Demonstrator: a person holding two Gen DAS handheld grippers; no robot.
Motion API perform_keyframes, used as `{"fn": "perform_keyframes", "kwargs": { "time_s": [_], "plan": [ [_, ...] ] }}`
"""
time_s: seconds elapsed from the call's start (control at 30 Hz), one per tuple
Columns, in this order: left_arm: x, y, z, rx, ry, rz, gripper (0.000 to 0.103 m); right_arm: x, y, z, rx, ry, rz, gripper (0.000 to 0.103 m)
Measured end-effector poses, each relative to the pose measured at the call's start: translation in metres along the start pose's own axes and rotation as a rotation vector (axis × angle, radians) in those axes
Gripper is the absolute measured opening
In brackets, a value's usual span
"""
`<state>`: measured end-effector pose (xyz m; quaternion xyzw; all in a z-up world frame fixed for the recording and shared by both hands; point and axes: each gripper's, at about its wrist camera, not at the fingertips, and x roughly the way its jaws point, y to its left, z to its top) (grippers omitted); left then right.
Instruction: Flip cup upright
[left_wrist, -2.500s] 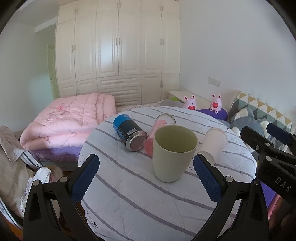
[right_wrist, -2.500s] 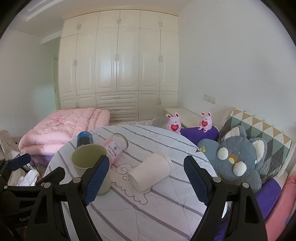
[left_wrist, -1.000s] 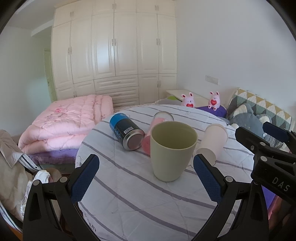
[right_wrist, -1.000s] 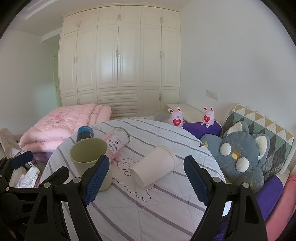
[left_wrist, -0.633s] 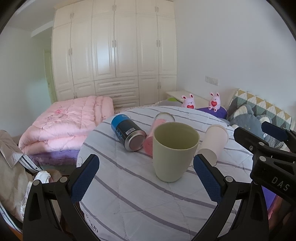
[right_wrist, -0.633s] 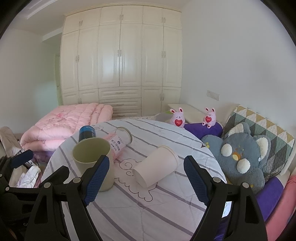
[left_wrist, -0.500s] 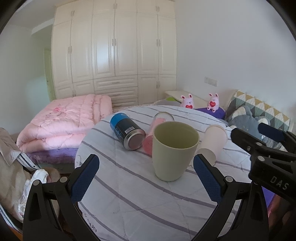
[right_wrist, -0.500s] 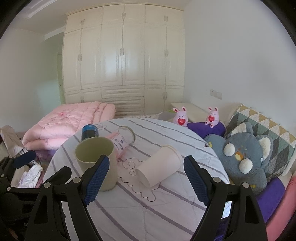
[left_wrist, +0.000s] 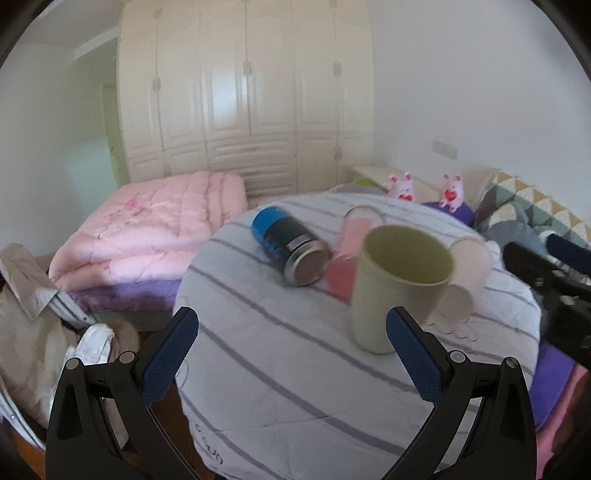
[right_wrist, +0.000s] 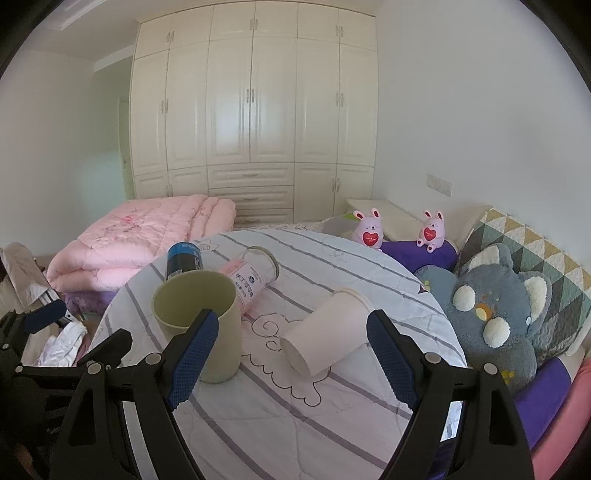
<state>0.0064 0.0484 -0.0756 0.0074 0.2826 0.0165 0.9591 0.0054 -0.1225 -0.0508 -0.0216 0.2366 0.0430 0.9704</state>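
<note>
A pale green cup (left_wrist: 397, 291) stands upright, mouth up, on the round table with the striped white cloth (left_wrist: 280, 369); it also shows in the right wrist view (right_wrist: 201, 321). A white paper cup (right_wrist: 327, 338) lies on its side to the green cup's right, partly hidden behind it in the left wrist view (left_wrist: 467, 273). My left gripper (left_wrist: 291, 354) is open and empty, back from the green cup. My right gripper (right_wrist: 291, 354) is open and empty, with the white cup lying ahead between its fingers.
A blue and dark can (left_wrist: 290, 249) and a clear pink bottle (right_wrist: 249, 282) lie on their sides behind the green cup. A folded pink quilt (left_wrist: 147, 229) is at the left, a grey plush (right_wrist: 495, 314) and pillows at the right, wardrobes (right_wrist: 251, 110) behind.
The left wrist view has swung left and blurred, so the green cup now sits right of centre. The right gripper has edged back slightly. No cup has moved.
</note>
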Motion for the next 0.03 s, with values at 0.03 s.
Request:
{"fn": "perform_keyframes", "kwargs": {
  "time_s": [0.03],
  "plan": [
    [0.0035,0.0023,0.0005,-0.004,0.012,0.003,0.103,0.0016,0.0001,0.0003,-0.001,0.002,0.001,0.084]
  ]
}}
